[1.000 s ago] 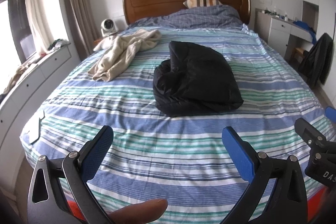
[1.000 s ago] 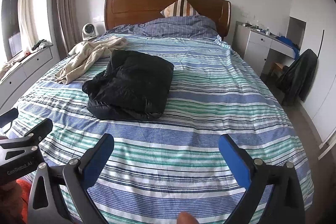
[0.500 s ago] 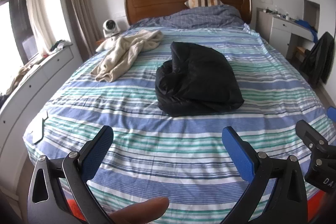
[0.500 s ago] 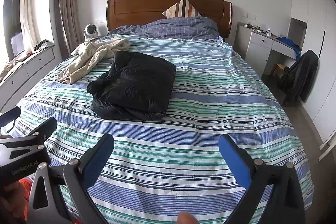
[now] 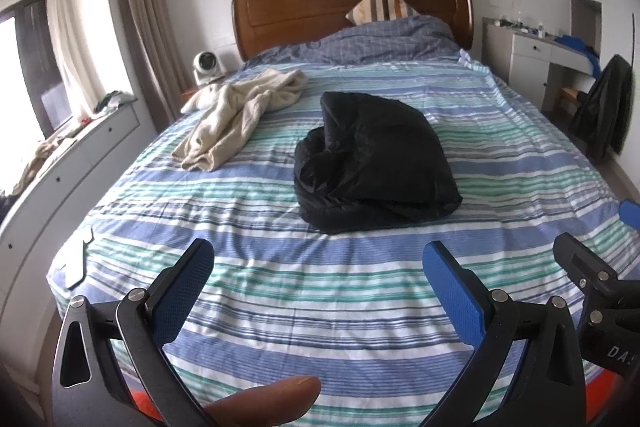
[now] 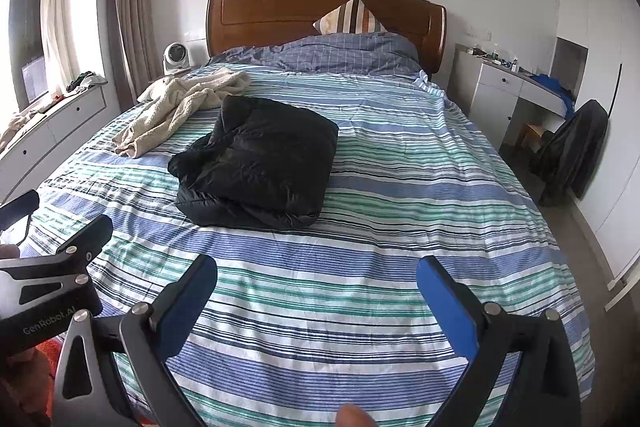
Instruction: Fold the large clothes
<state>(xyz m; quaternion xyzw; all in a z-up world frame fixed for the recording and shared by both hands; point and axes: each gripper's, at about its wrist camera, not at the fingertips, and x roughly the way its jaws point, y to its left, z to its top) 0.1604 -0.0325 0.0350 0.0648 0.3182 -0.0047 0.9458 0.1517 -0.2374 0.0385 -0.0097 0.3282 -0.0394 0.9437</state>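
2 grippers, left gripper and right gripper, gape empty above the bed. We judge the puffy black jacket may spring unfolded; beige garment unfolded.

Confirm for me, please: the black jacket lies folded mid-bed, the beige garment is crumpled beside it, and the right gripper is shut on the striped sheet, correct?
Not quite: the right gripper is open, its blue fingers spread wide above the striped sheet and holding nothing, as the right wrist view shows. The black jacket does lie folded mid-bed, with the beige garment crumpled beside it.
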